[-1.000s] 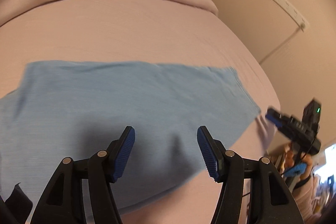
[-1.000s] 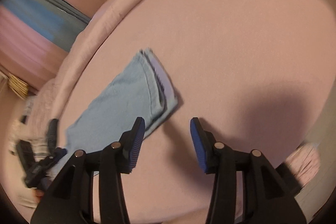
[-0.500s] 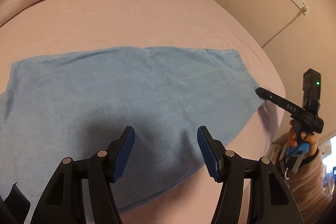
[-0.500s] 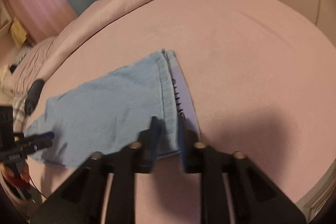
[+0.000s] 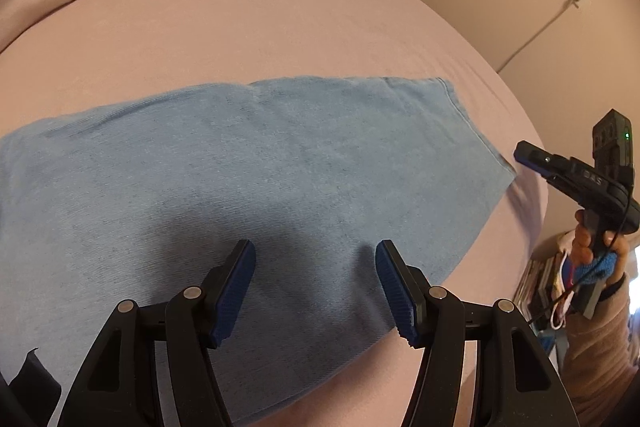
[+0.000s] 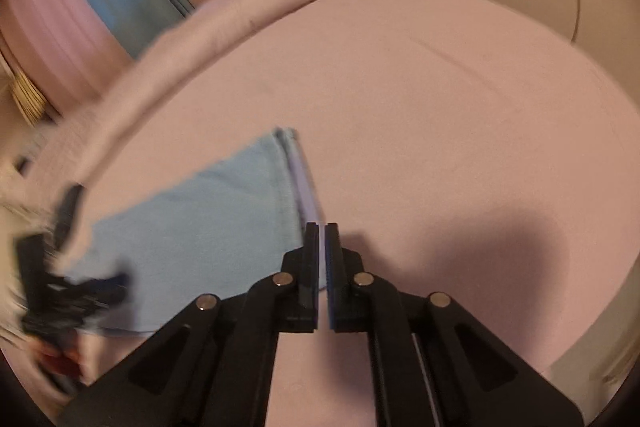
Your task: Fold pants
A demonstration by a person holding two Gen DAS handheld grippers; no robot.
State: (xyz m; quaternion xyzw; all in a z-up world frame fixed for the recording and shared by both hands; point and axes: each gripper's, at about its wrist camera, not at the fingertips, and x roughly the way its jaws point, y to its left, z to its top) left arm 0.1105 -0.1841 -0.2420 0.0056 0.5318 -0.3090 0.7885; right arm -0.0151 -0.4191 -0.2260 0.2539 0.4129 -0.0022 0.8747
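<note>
Lying flat across the pink bed, light blue pants, already doubled leg on leg by the look of the stacked hems in the right wrist view. Pinched shut at the near hem corner, right gripper, pads together on what looks like the pale inner edge of the fabric, though whether both layers are caught cannot be told from here. Hovering over the middle of the cloth, left gripper, blue pads spread wide and nothing between them. Judging by this, start of the lengthwise fold: hem end to be carried over toward the waist. Best done with a low, even lift, keeping the hem edge straight and both layers together so the top leg does not slide off the lower. Good use for the open left side: a press or pinch along the intended crease line, holding the midsection still. Main risk: one layer slipping free and a skewed fold.
</note>
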